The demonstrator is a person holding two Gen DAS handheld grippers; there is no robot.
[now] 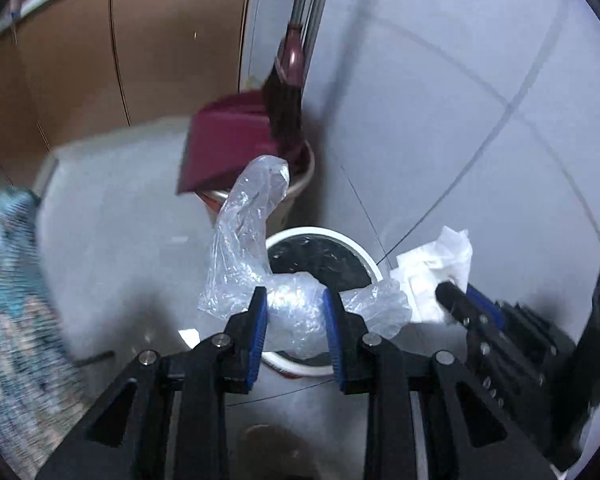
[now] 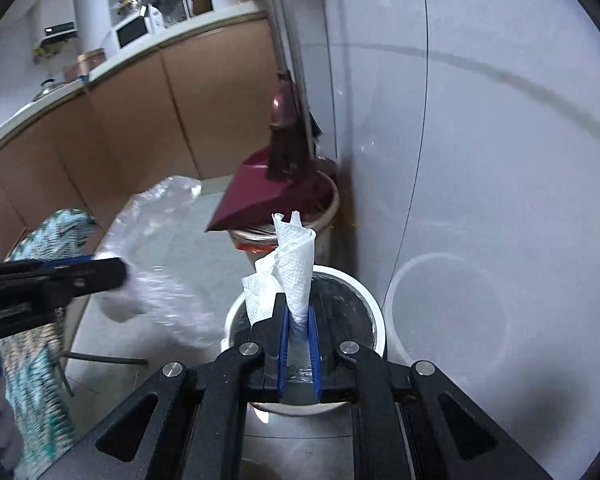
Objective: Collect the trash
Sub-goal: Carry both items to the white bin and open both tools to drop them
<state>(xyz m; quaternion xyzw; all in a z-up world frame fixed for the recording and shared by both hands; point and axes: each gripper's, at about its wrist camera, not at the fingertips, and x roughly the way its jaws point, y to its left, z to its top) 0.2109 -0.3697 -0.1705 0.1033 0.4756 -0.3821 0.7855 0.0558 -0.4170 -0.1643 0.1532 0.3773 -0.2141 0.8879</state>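
- Your left wrist view looks down along the left tongs (image 1: 295, 300), close above the white bin (image 1: 324, 252) at lower centre.
- Your right wrist view looks down along the right tongs (image 2: 298, 312), equally close.
- Both share the bin (image 2: 306, 320), the maroon dustpan (image 1: 228, 144) (image 2: 264, 192) and the brown cabinets (image 1: 140, 40) (image 2: 160, 112) at upper left.

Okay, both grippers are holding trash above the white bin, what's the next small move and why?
Probably open the right gripper first. Its jaws pinch the paper towel right over the black-lined mouth of the white bin, so it should drop inside. The left gripper holds the clear plastic bag near the bin's edge, with much of it hanging outside, so it likely needs centring before release.
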